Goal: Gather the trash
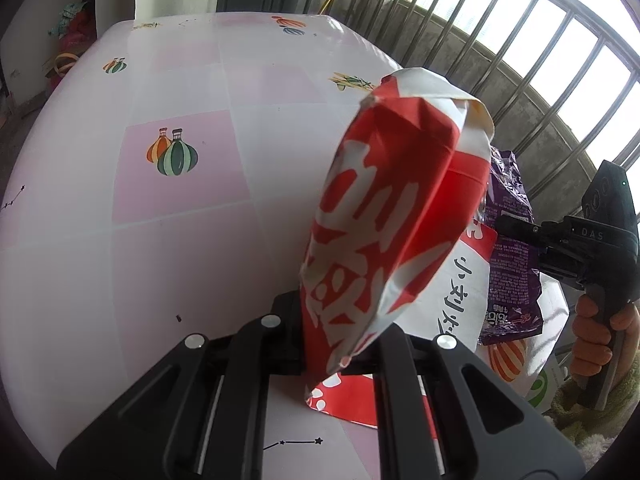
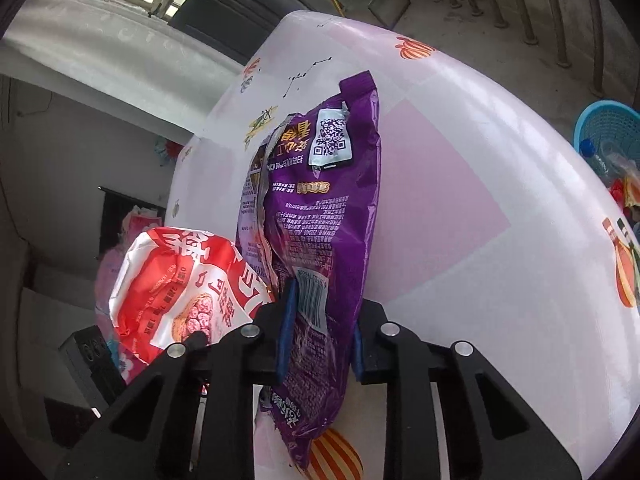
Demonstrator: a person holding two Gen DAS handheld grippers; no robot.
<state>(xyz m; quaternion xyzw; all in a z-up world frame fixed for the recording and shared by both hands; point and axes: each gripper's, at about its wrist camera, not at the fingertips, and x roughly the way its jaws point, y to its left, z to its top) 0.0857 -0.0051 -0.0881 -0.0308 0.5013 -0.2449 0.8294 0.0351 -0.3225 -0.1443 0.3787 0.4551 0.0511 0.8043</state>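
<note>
Pink-checked tablecloth [image 1: 168, 240] covers the table by a barred window, where the left gripper [image 1: 332, 344] is clamped on a red snack bag [image 1: 384, 216] and the right gripper [image 2: 320, 332] pinches a purple wrapper [image 2: 320, 208] rising ahead of it; both pieces look collected, though neither is yet in the blue basket [image 2: 608, 128] off to its right.

A table [image 1: 180, 240] wears a pink and white checked cloth printed with striped gourds. Metal window bars [image 1: 532, 52] curve behind it. A dark cabinet [image 2: 224, 12] stands beyond.
</note>
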